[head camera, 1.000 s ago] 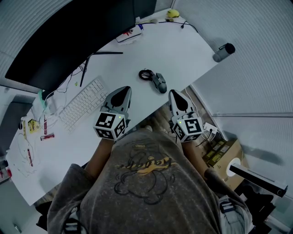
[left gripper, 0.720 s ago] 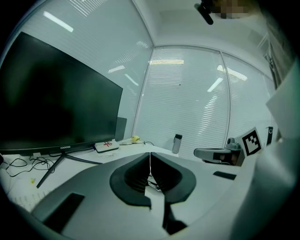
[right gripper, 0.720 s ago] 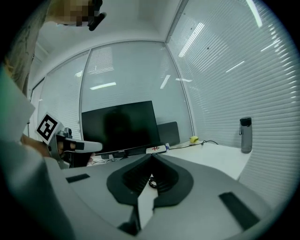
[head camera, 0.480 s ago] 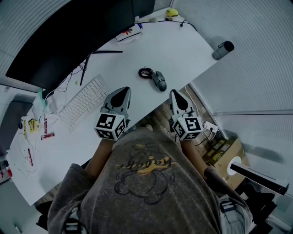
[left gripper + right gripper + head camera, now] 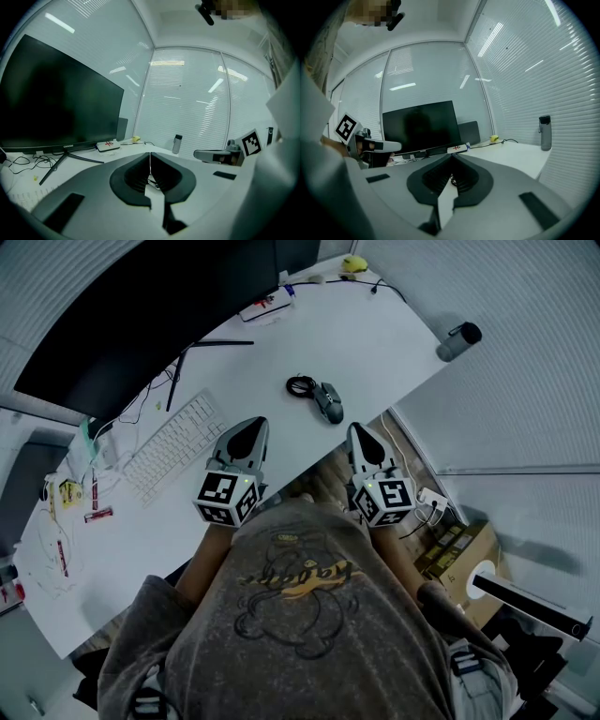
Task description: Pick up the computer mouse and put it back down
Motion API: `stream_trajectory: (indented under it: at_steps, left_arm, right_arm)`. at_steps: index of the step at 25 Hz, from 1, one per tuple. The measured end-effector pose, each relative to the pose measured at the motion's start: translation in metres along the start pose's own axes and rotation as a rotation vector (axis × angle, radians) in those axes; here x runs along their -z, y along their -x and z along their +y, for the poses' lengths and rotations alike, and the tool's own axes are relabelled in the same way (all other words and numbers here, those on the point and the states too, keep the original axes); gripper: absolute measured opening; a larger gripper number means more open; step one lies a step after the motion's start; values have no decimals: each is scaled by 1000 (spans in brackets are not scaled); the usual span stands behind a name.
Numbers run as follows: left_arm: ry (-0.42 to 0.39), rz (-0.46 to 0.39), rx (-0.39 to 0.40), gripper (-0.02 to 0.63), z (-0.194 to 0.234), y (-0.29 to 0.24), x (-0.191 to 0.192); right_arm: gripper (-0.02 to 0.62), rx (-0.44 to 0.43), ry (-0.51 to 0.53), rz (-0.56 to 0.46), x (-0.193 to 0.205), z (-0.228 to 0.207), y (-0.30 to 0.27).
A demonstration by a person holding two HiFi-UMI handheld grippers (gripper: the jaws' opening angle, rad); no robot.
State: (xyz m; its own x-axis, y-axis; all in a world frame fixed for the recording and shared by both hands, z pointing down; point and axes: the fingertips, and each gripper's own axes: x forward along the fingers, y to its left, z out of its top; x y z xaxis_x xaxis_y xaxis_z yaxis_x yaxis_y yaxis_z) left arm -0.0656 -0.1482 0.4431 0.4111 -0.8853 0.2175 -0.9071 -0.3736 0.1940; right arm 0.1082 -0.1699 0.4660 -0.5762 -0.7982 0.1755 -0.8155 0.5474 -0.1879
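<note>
The mouse (image 5: 329, 403) lies flat on the white desk (image 5: 375, 343), near its front edge, with no gripper touching it. A coiled cable (image 5: 300, 385) sits just beside it, on the side toward the monitor (image 5: 141, 315).

The person holds 2 grippers close to the body, both pointing toward the desk. The left gripper (image 5: 253, 424) hangs over the desk just beside the keyboard (image 5: 173, 448), its marker cube (image 5: 225, 499) facing up. In the left gripper view its jaws are pressed together with only a thin seam between them and nothing held. The right gripper (image 5: 360, 431) hangs at the desk's front edge, near the mouse but apart from it. In the right gripper view its jaws also meet tip to tip, empty.

In the head view the mouse is ahead of both grippers and between them, closer to the right one.

Farther back on the desk, a small white box (image 5: 265, 307) with a red mark lies in front of the monitor. A yellow thing (image 5: 353, 264) sits at the far corner with a thin cord beside it. A grey bottle (image 5: 458, 341) stands at the desk's right corner. A cardboard box (image 5: 459, 559) is on the floor to the person's right.
</note>
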Motion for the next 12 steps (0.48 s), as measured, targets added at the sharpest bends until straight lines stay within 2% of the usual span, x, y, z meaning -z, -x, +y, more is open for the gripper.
stream_trajectory:
  at_steps: [12]
  left_arm:
    - [7, 2, -4, 20, 4, 7, 1]
  right_arm:
    - [5, 0, -3, 4, 3, 8, 1]
